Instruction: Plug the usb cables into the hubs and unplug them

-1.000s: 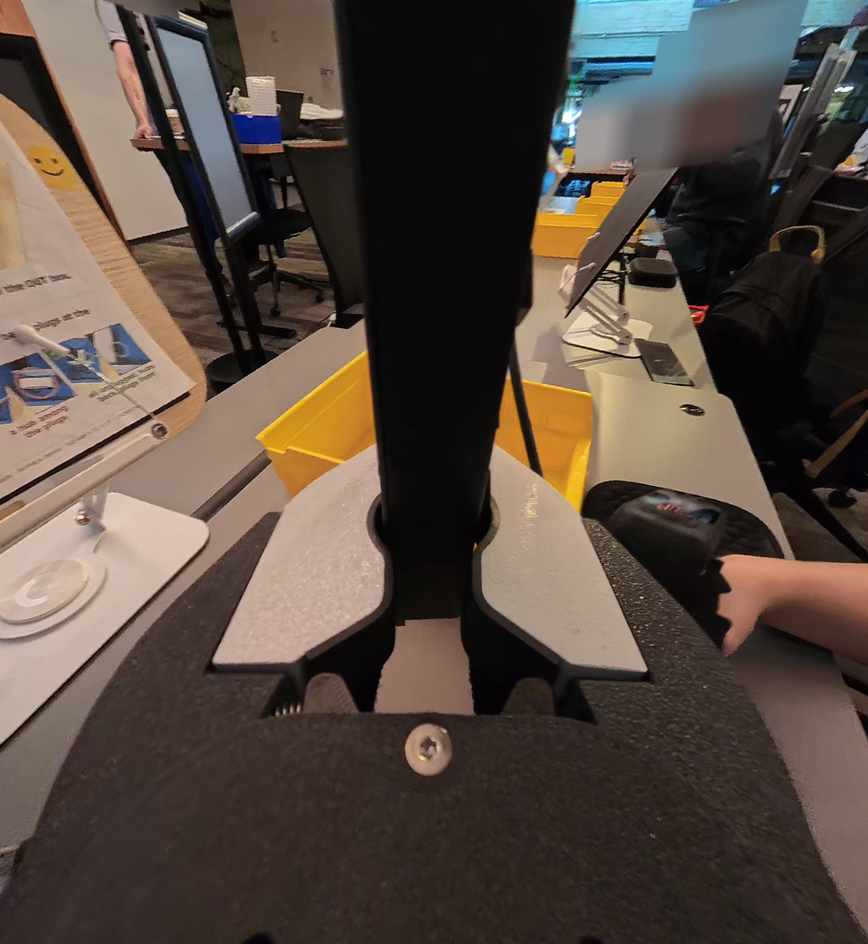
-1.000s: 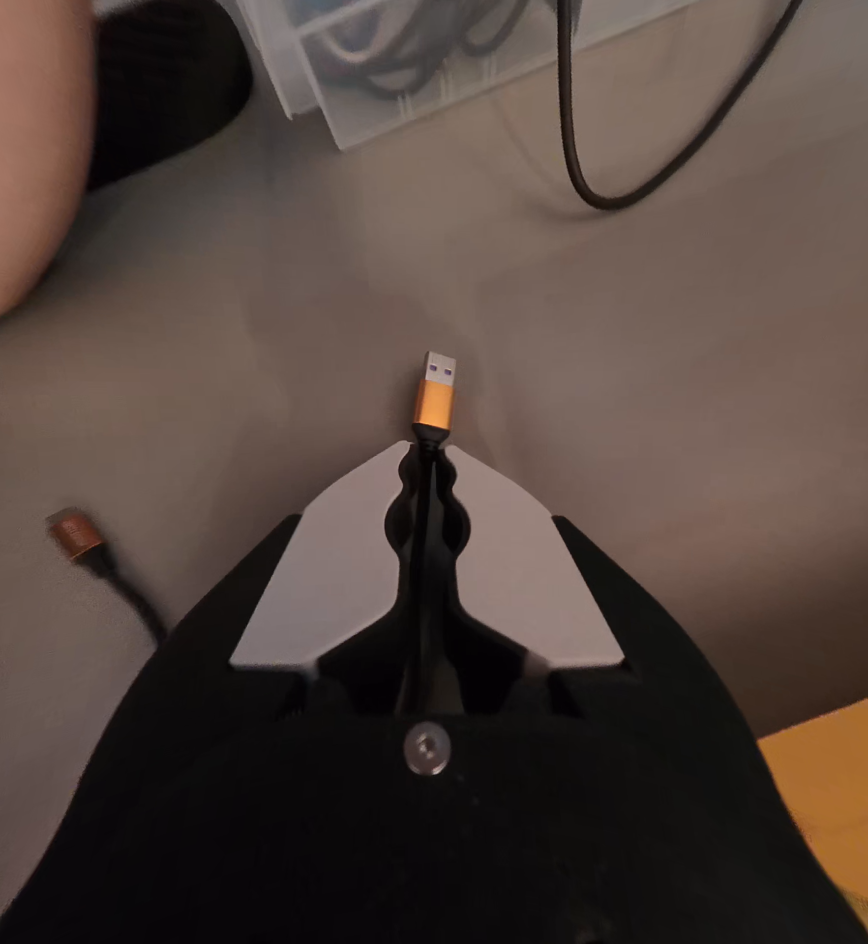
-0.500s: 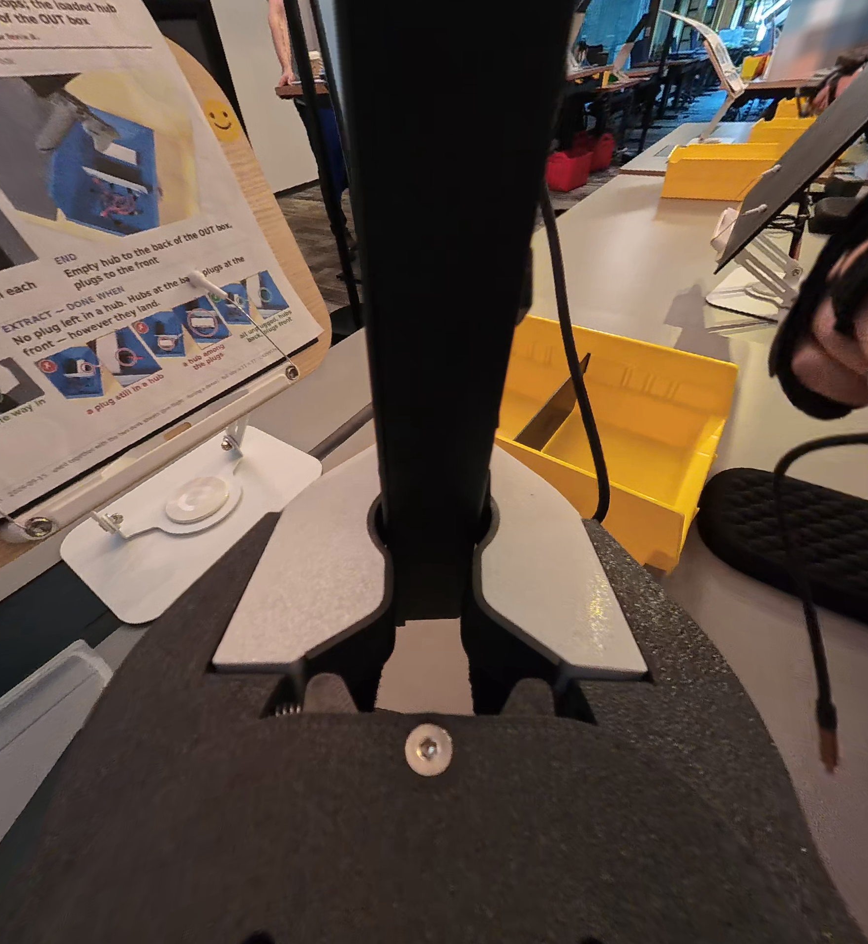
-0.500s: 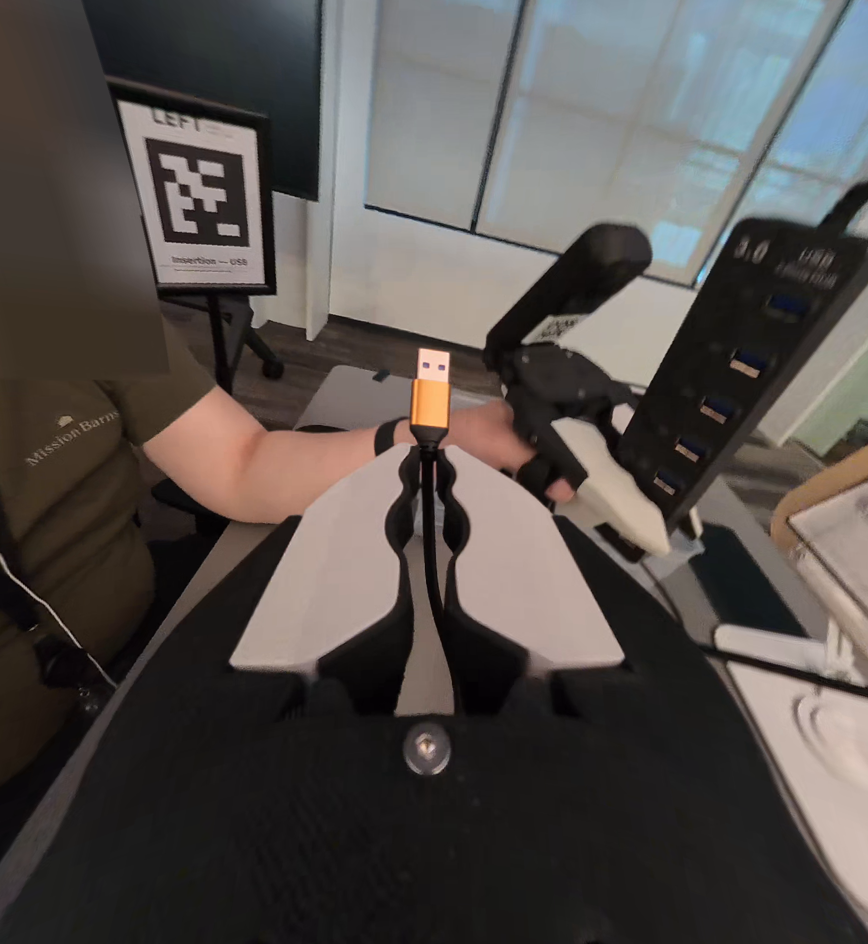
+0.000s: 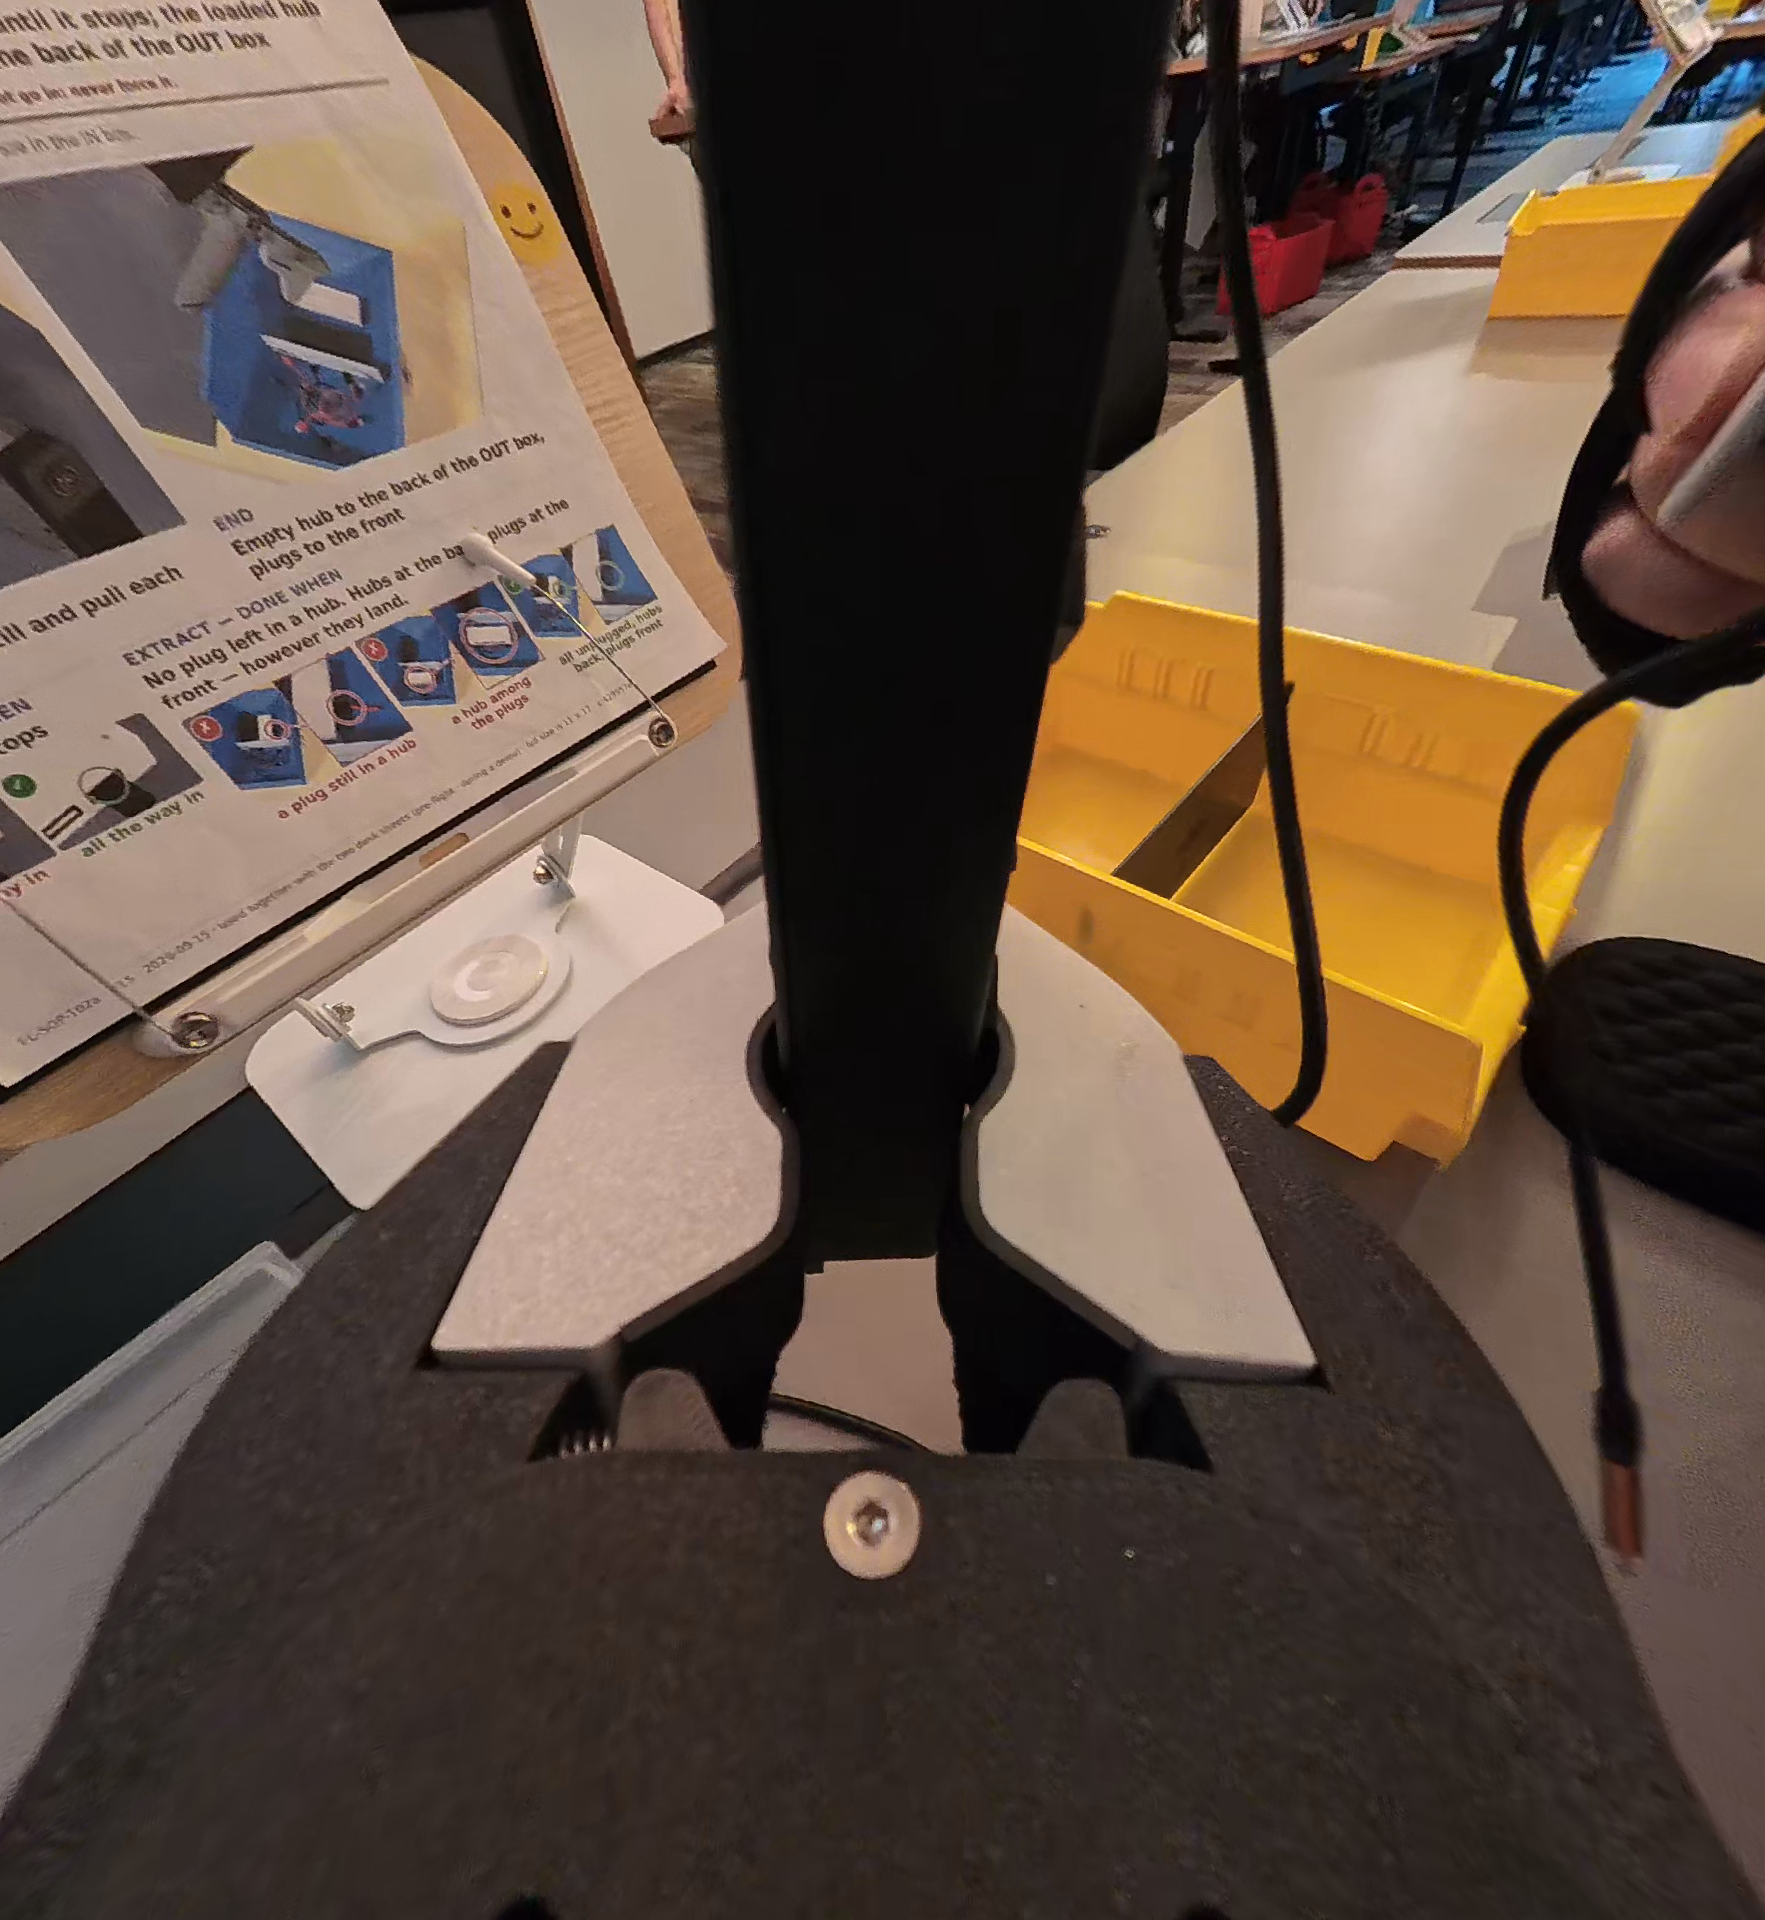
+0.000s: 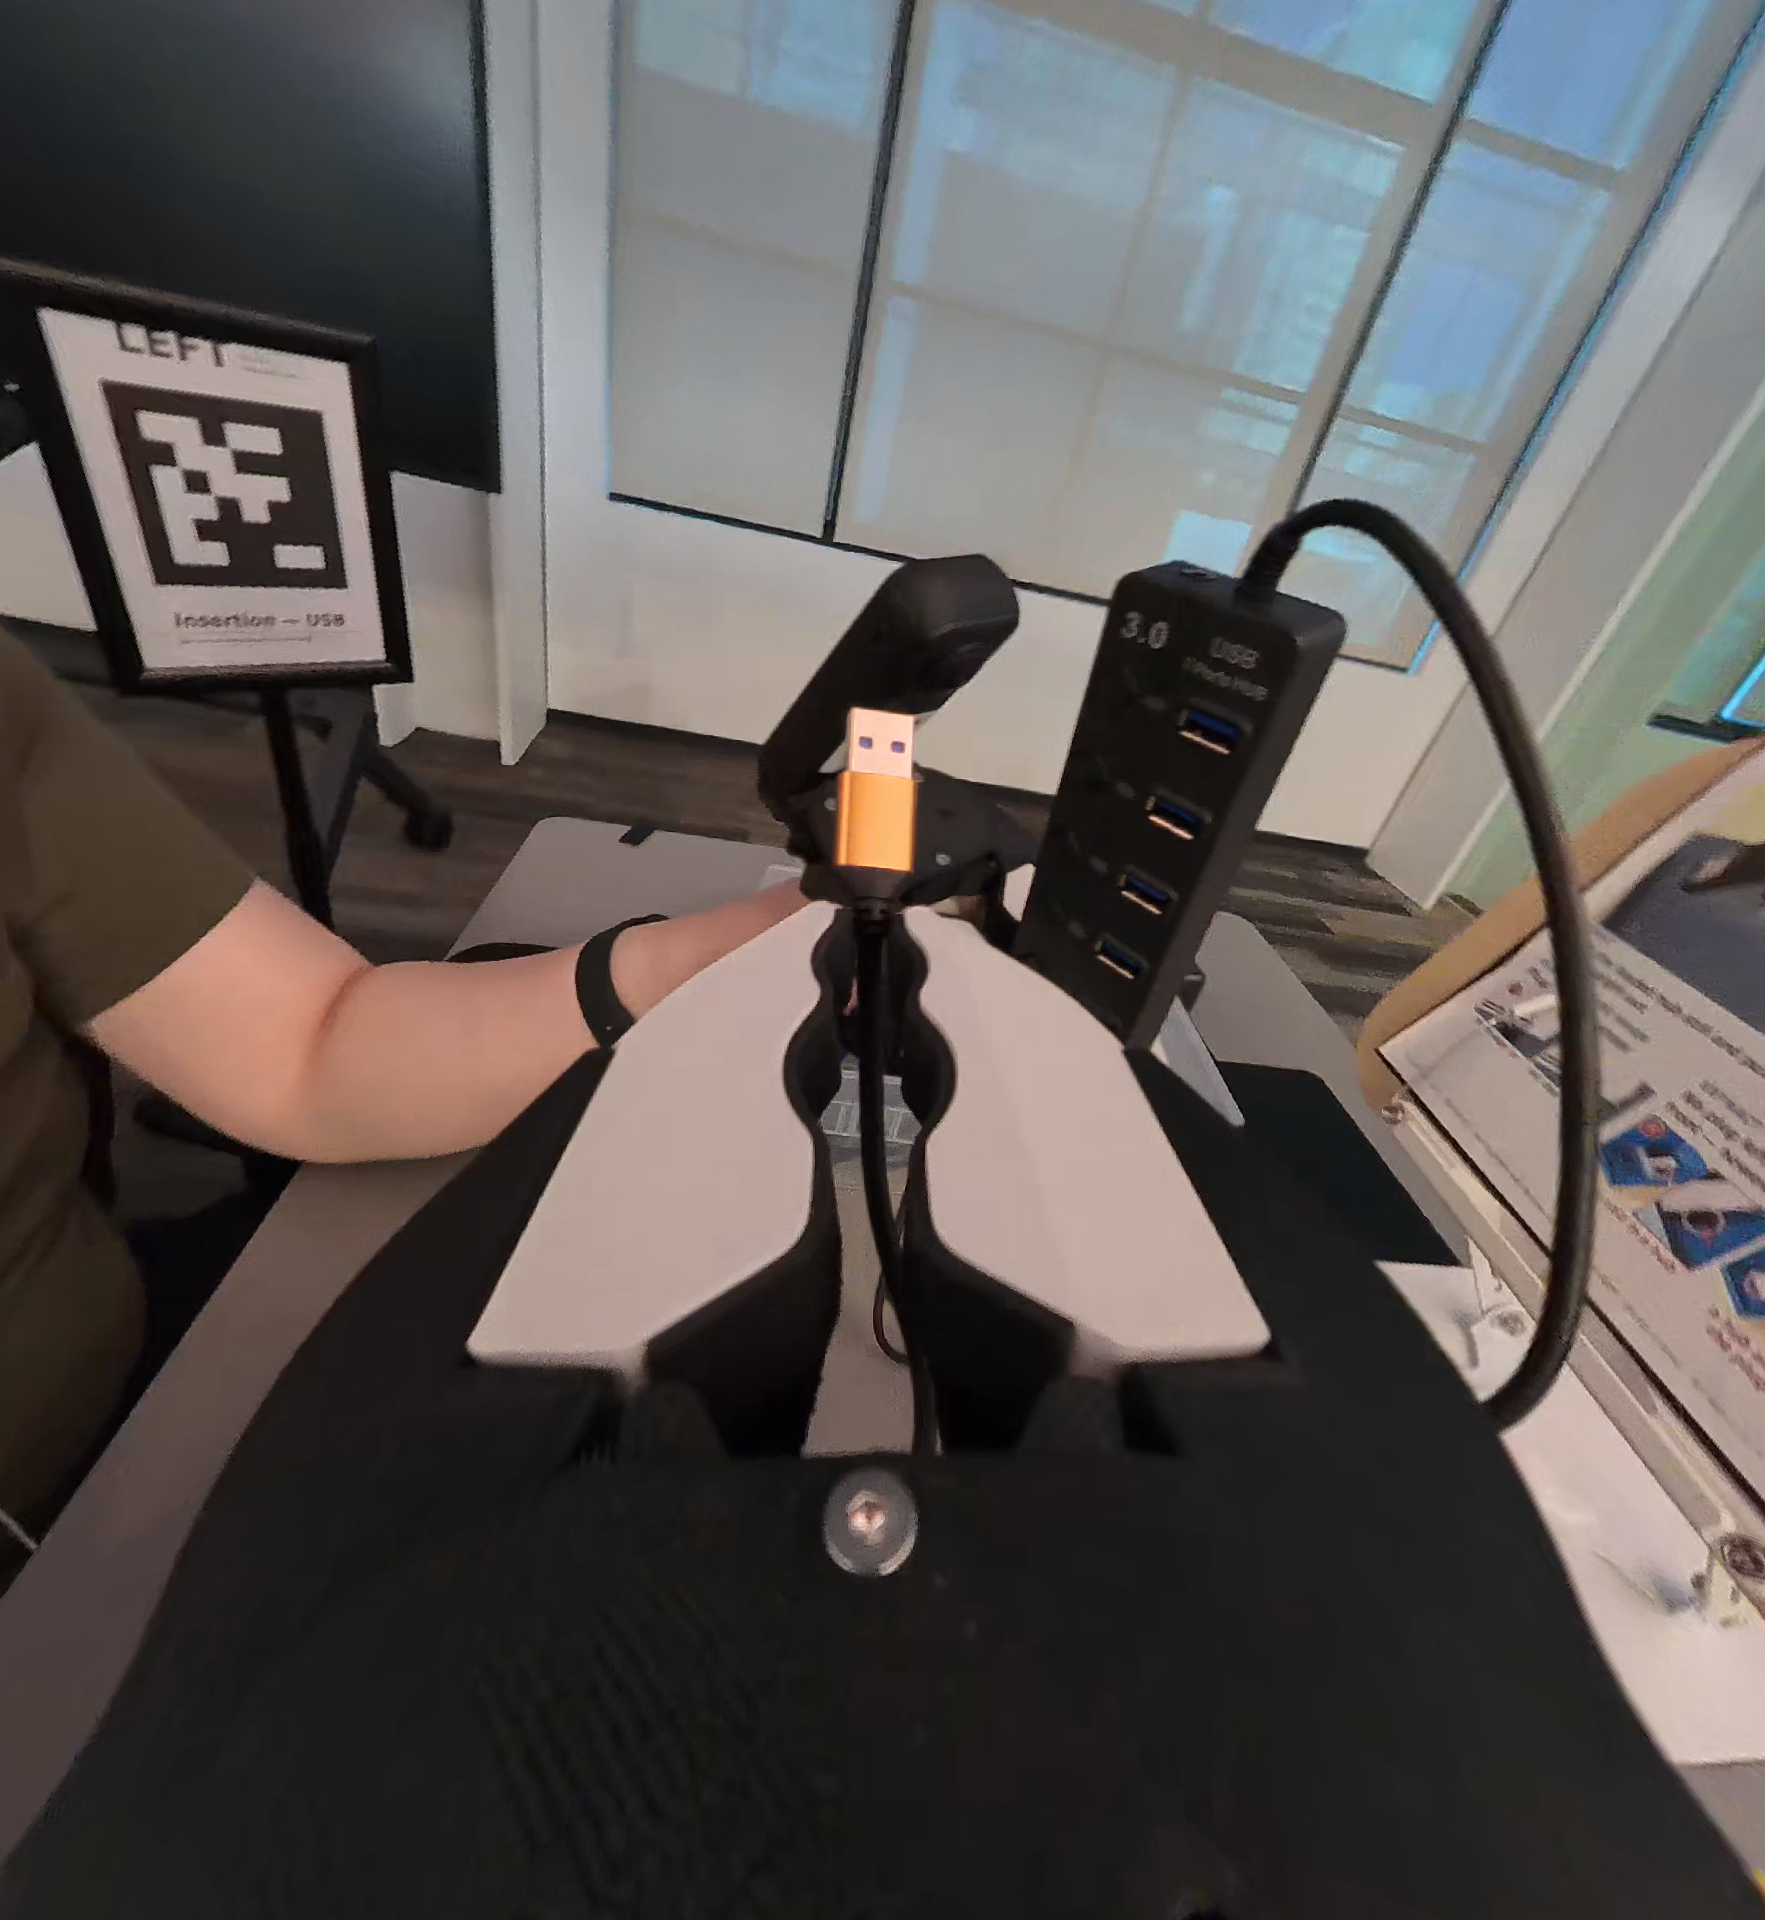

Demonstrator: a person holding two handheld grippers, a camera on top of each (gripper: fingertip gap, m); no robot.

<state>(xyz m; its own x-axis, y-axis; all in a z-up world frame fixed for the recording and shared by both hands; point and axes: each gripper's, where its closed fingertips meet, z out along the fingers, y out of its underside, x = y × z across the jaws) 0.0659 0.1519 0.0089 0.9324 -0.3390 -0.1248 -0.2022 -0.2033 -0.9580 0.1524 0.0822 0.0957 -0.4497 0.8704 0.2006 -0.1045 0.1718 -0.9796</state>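
My left gripper (image 5: 878, 1070) is shut on the lower end of a black USB hub (image 5: 909, 520), which it holds upright. In the right wrist view the hub (image 6: 1179, 810) shows a column of blue ports facing me. Its own black cable (image 6: 1543, 935) loops off the top. My right gripper (image 6: 870, 935) is shut on a black USB cable just below its orange plug (image 6: 873, 821). The plug points up and stands left of the hub, apart from it. The cable's other end, a copper plug (image 5: 1623, 1507), hangs free in the left wrist view.
A yellow bin (image 5: 1377, 904) with a divider sits on the grey table behind the hub. An instruction sheet on a stand (image 5: 234, 520) is at left, with a white base plate (image 5: 390, 1070). A black mat (image 5: 1688, 1081) lies at right. A person's arm (image 6: 390, 1039) and a marker sign (image 6: 223, 488) are in view. Left tips to right tips: about 15 cm.
My right gripper has swung up from the table with the orange plug and come closer to the hub. My left gripper has turned left, still holding the hub upright.
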